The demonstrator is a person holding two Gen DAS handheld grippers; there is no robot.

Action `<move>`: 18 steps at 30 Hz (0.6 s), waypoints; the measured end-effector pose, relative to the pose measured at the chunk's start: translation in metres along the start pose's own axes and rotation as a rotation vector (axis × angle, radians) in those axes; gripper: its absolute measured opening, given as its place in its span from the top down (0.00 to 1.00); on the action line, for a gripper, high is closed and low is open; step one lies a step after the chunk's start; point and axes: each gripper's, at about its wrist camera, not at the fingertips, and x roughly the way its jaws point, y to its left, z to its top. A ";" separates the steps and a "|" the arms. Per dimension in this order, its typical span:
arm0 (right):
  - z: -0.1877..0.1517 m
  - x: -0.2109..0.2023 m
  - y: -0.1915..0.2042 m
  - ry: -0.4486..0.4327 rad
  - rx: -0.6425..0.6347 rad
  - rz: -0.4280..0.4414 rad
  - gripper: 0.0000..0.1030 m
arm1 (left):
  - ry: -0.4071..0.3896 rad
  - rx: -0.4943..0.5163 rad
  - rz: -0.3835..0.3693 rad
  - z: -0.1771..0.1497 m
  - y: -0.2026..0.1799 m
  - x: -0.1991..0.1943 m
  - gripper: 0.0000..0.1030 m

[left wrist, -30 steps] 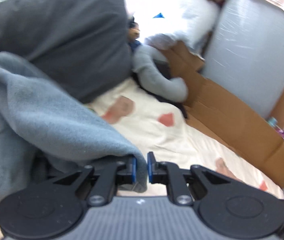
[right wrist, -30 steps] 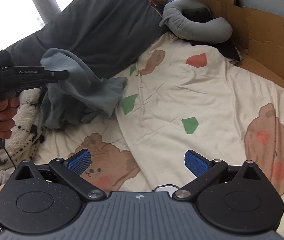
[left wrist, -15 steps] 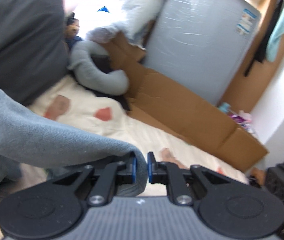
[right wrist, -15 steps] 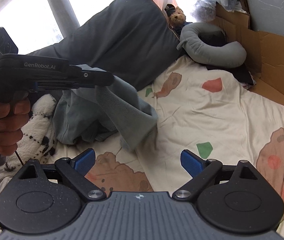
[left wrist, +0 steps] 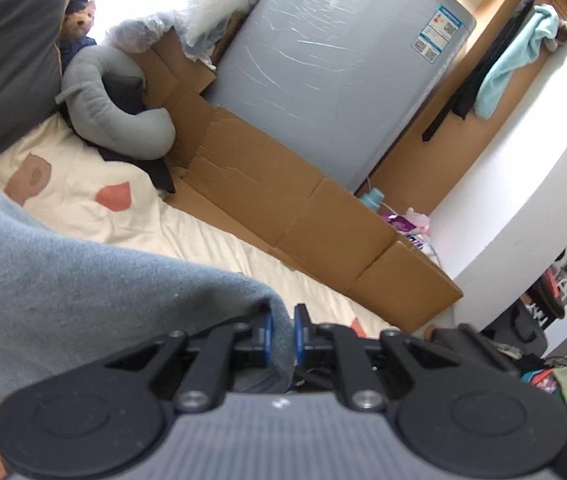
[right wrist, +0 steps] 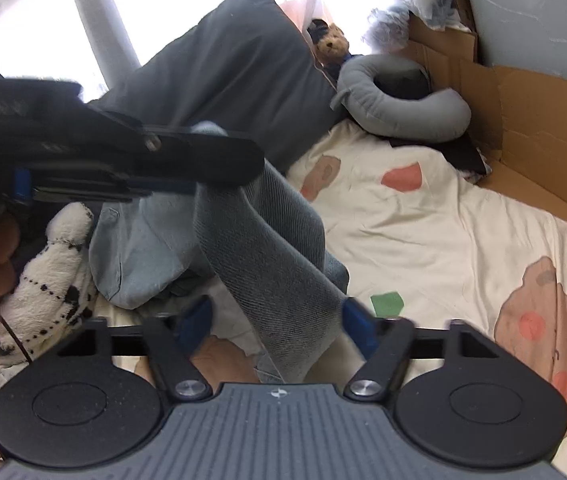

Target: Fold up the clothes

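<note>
Left gripper (left wrist: 282,336) pinches the garment (right wrist: 275,264) (soft, limp, light); right gripper (right wrist: 276,320) has just been closing around its hanging fold, pads not yet pressing.

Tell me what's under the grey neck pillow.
A dark cloth sticks out from under the neck pillow, lying on the printed sheet beside the cardboard. How far it runs beneath is hidden by the pillow.

The blurred left gripper (right wrist: 187,184) hides part of the grey garment (right wrist: 279,280).
</note>
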 end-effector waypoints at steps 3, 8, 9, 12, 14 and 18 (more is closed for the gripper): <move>-0.005 0.004 -0.010 0.015 0.040 -0.004 0.98 | 0.023 -0.001 0.011 -0.003 -0.001 0.003 0.88; -0.014 0.004 -0.023 0.026 0.067 -0.073 0.98 | 0.086 -0.031 0.054 -0.007 0.011 0.003 0.80; -0.015 0.004 -0.027 0.029 0.074 -0.089 0.98 | 0.088 -0.034 0.066 -0.007 0.014 0.000 0.78; -0.017 0.001 -0.042 0.038 0.108 -0.120 0.98 | 0.082 -0.037 0.120 -0.007 0.029 -0.013 0.55; -0.019 0.000 -0.048 0.042 0.116 -0.136 0.99 | 0.065 -0.040 0.187 -0.006 0.042 -0.022 0.36; -0.024 -0.002 -0.059 0.050 0.136 -0.156 0.99 | 0.062 -0.056 0.378 -0.006 0.079 -0.034 0.31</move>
